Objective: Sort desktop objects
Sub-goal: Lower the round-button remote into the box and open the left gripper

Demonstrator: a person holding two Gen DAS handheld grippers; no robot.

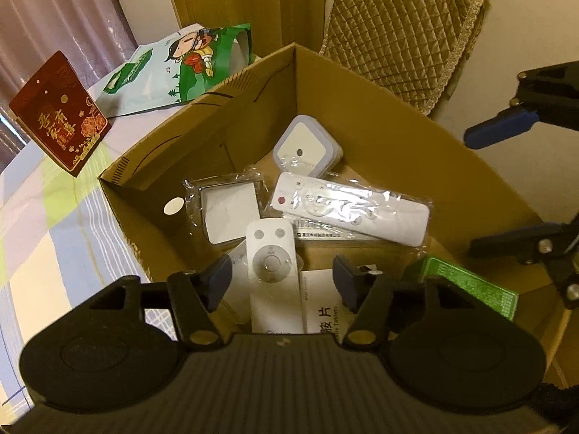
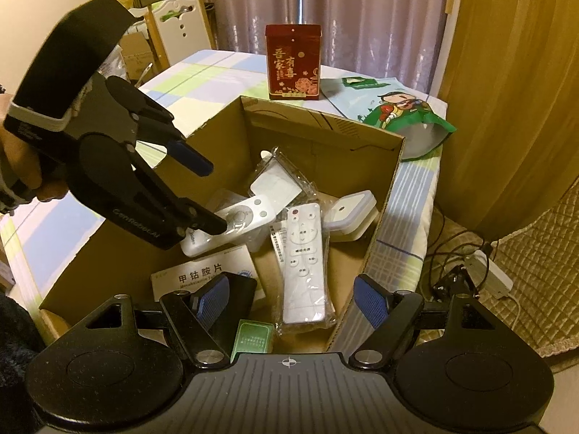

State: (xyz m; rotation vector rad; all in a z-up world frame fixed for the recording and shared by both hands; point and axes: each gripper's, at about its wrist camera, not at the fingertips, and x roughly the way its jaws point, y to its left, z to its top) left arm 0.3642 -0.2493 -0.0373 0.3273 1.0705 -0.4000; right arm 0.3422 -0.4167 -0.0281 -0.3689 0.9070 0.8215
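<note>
An open cardboard box [image 1: 362, 108] [image 2: 325, 137] holds a white remote with a round dial [image 1: 273, 271] [image 2: 235, 224], a long white remote in a plastic wrapper [image 1: 347, 213] [image 2: 304, 264], a square white device with a lavender rim [image 1: 307, 148] [image 2: 351, 217], a bagged white square [image 1: 228, 213], a white medicine box [image 2: 202, 271] and a green box [image 1: 470, 285]. My left gripper [image 1: 282, 282] [image 2: 215, 199] hangs open over the dial remote, which lies loose in the box. My right gripper [image 2: 291, 300] [image 1: 472, 193] stands open and empty above the box's near edge.
Behind the box on the checked tablecloth [image 1: 47, 235] stand a red printed tin [image 1: 58, 112] [image 2: 293, 61] and a green cartoon bag [image 1: 173, 68] [image 2: 394, 108]. A quilted cover [image 1: 398, 29] is on the right. A power strip and cables [image 2: 485, 271] lie on the floor.
</note>
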